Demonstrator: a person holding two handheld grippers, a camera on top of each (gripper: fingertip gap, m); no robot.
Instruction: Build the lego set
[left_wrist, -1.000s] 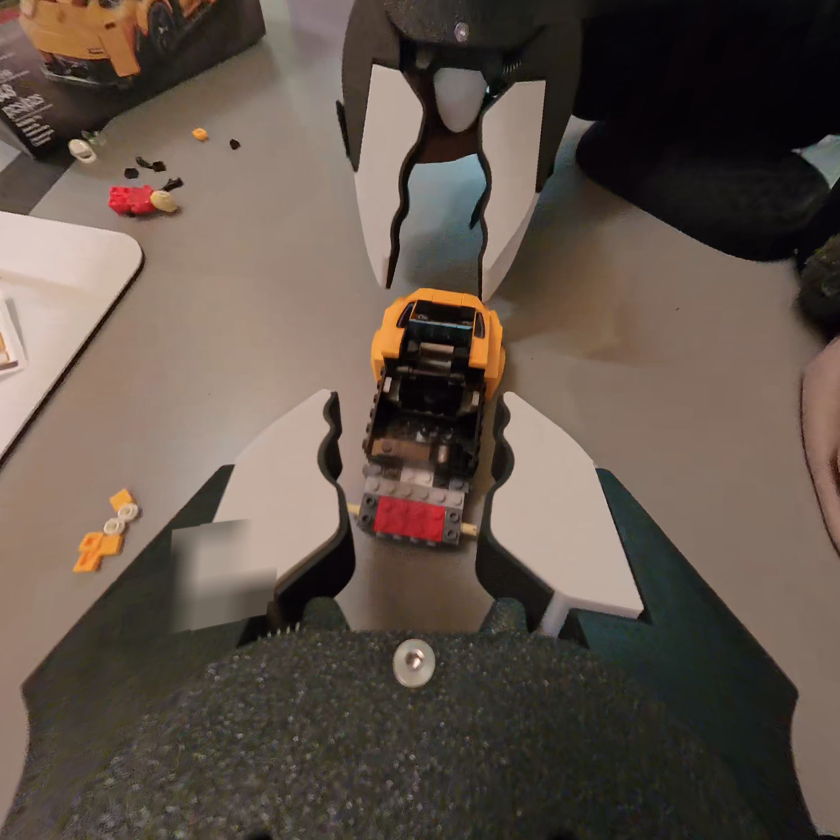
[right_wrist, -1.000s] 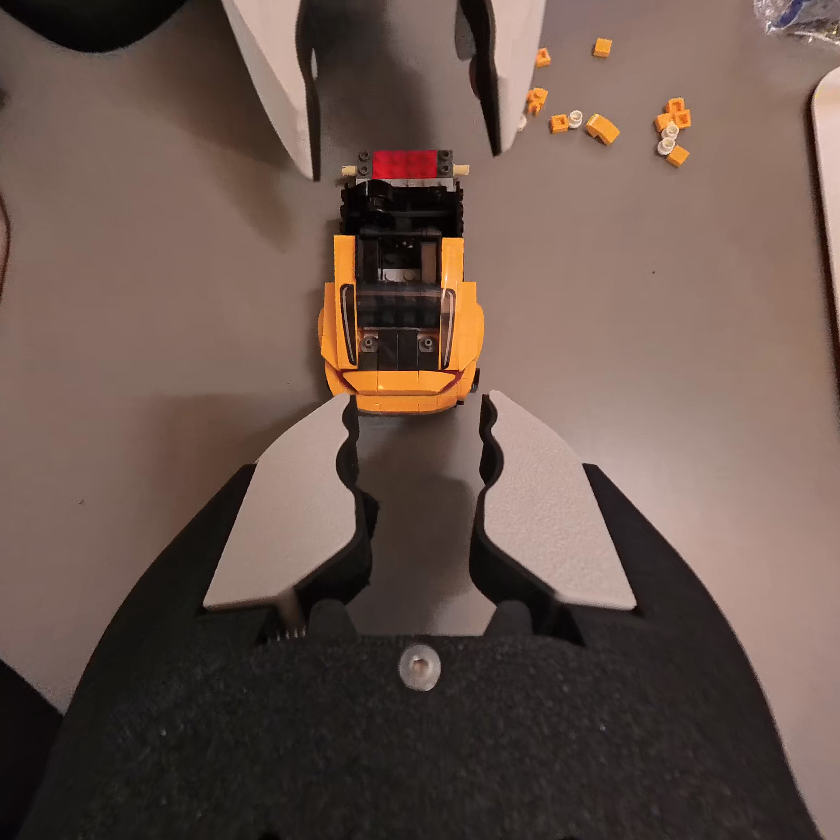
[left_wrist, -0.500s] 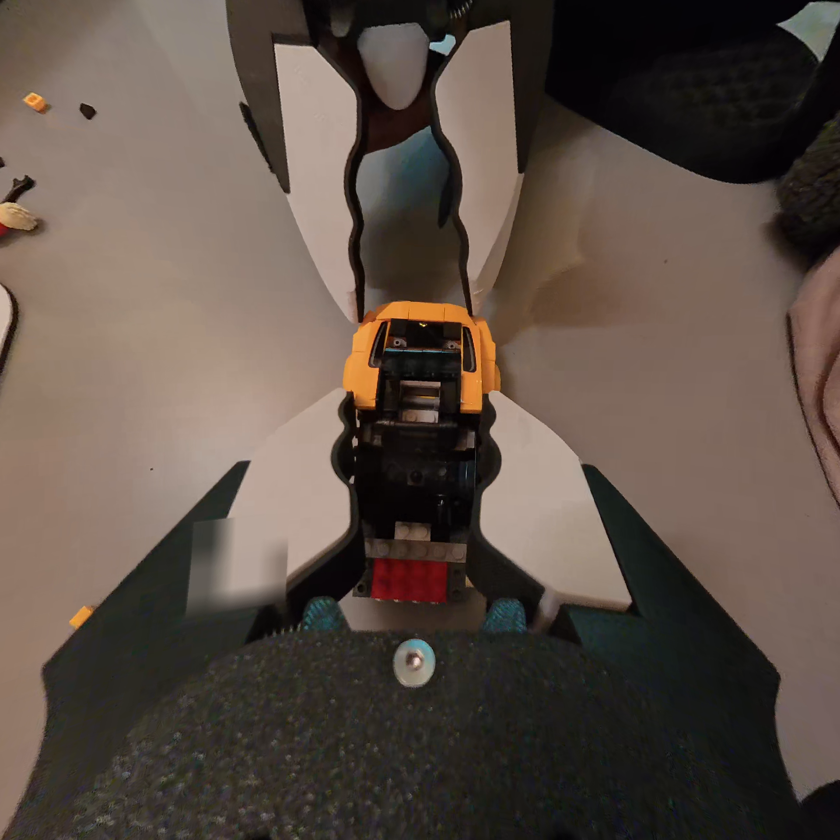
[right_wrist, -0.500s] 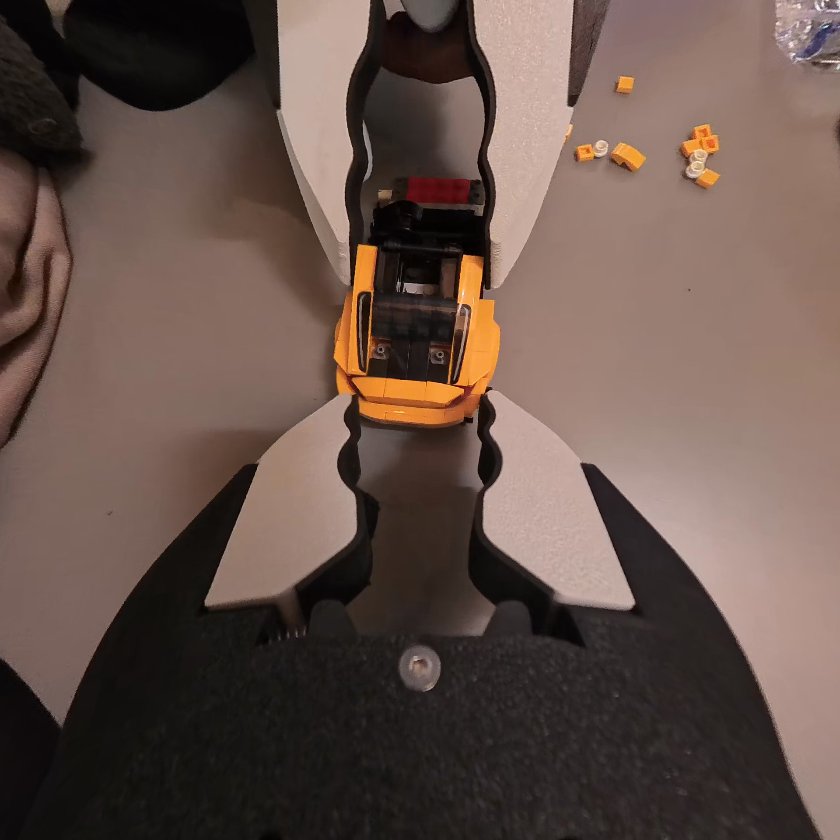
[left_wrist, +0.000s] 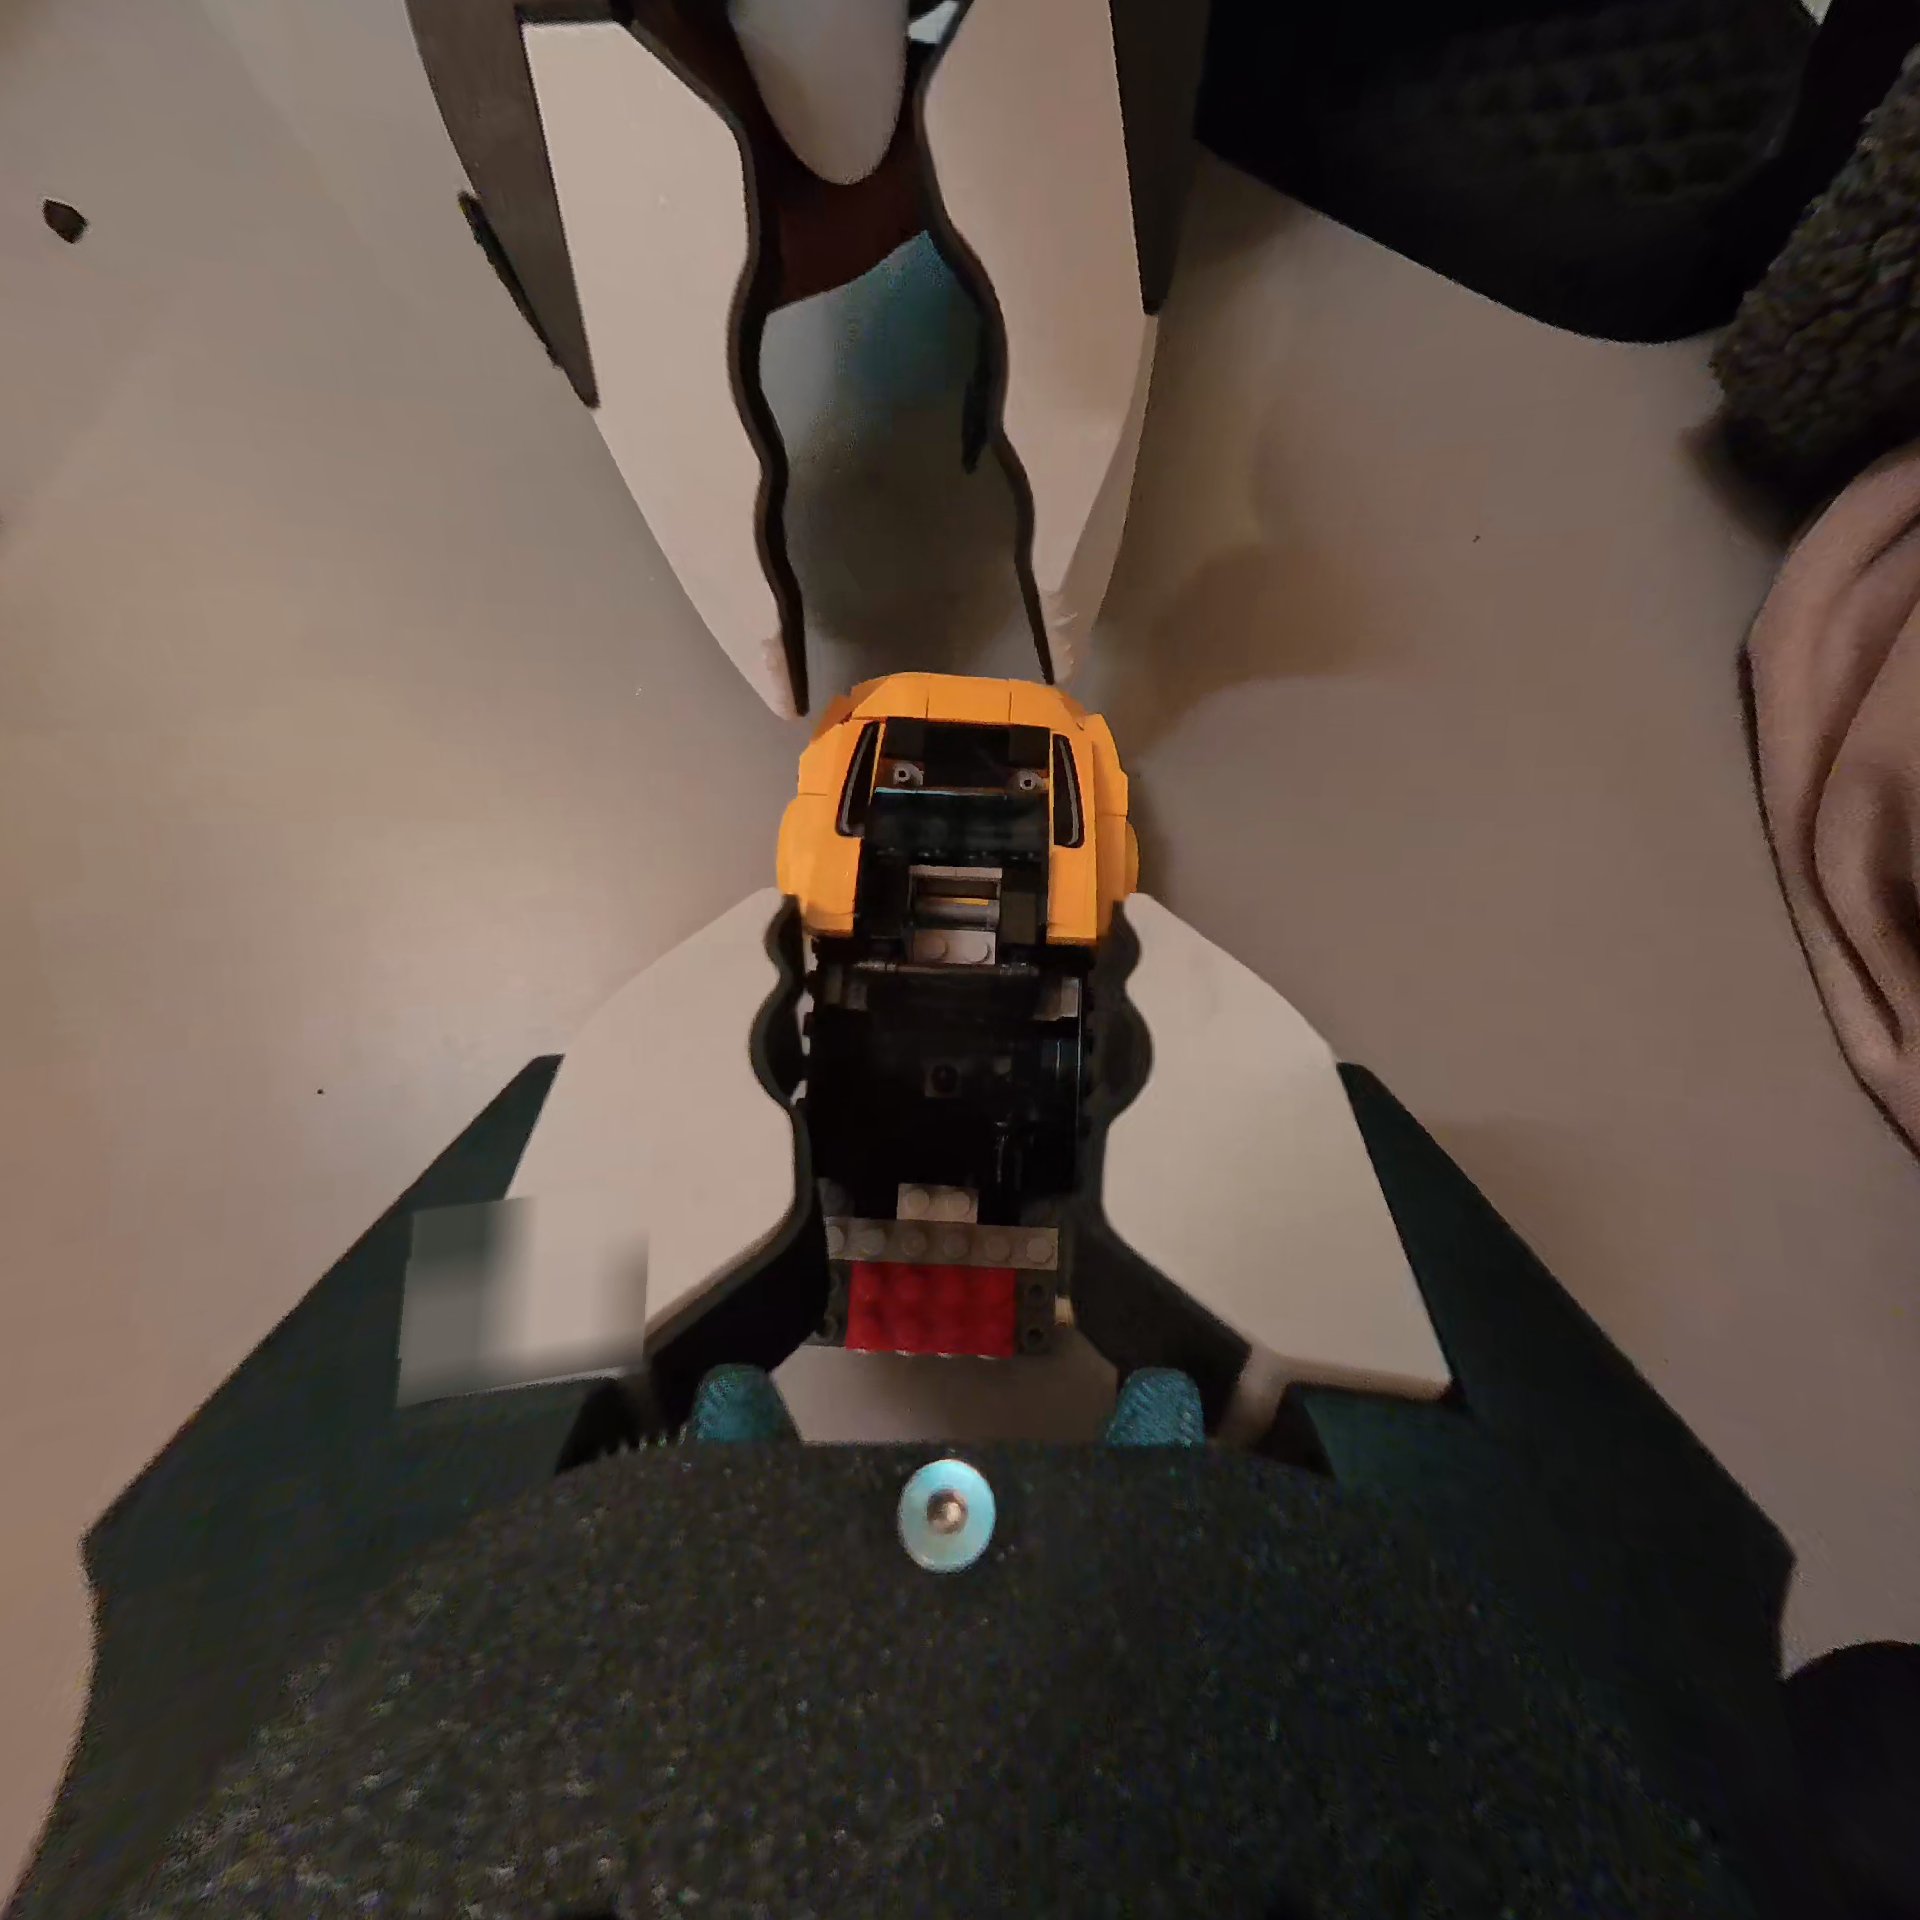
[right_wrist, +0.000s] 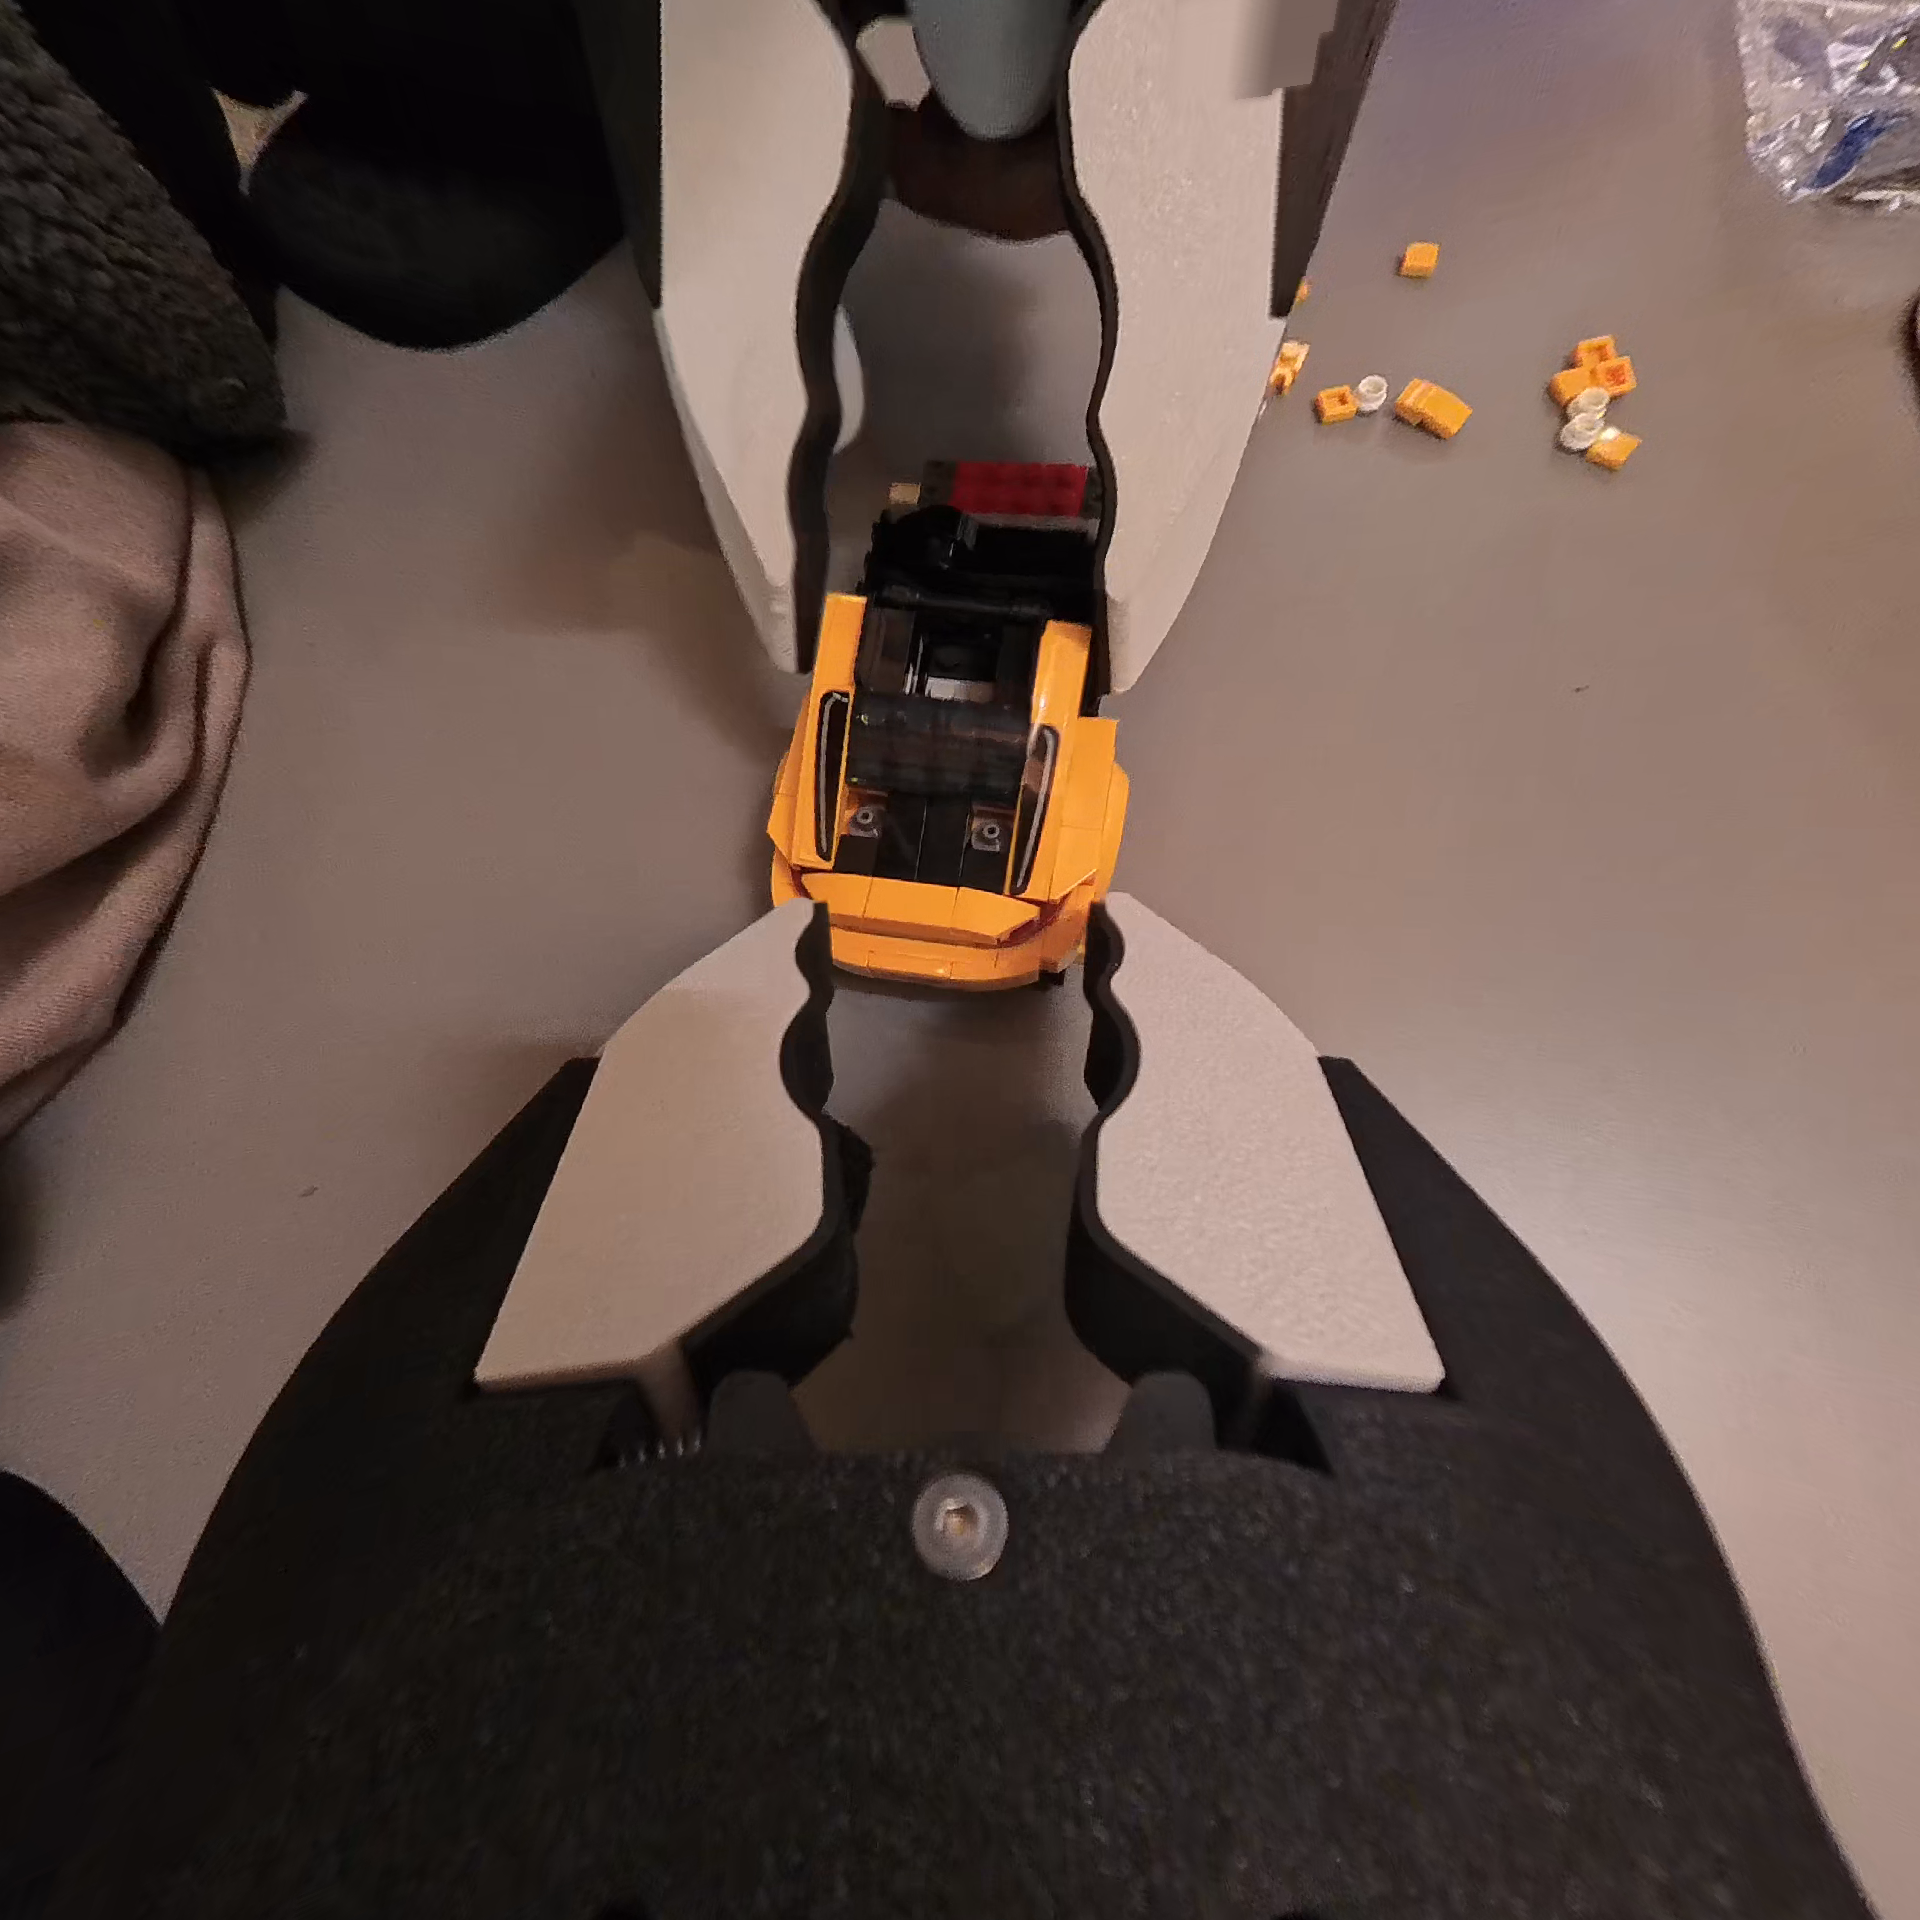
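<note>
A part-built Lego car, orange at the front, black in the middle and with a red brick at the rear, sits on the grey table. My left gripper is shut on the car's black rear half, with the pads against both sides. My right gripper is open, and its fingertips flank the orange front bumper of the car. The two grippers face each other, with the right gripper at the nose and the left gripper around the rear.
Several loose orange and clear Lego pieces lie on the table at the right view's upper right, near a plastic bag. Dark and beige cloth lies at that view's left edge, and the beige cloth also lies at the right edge of the left view. My hands' fingertips stand some 5 cm from each other.
My left gripper slid forward around the car's rear until the red brick sat deep between its fingers. My right gripper moved up to the front bumper.
</note>
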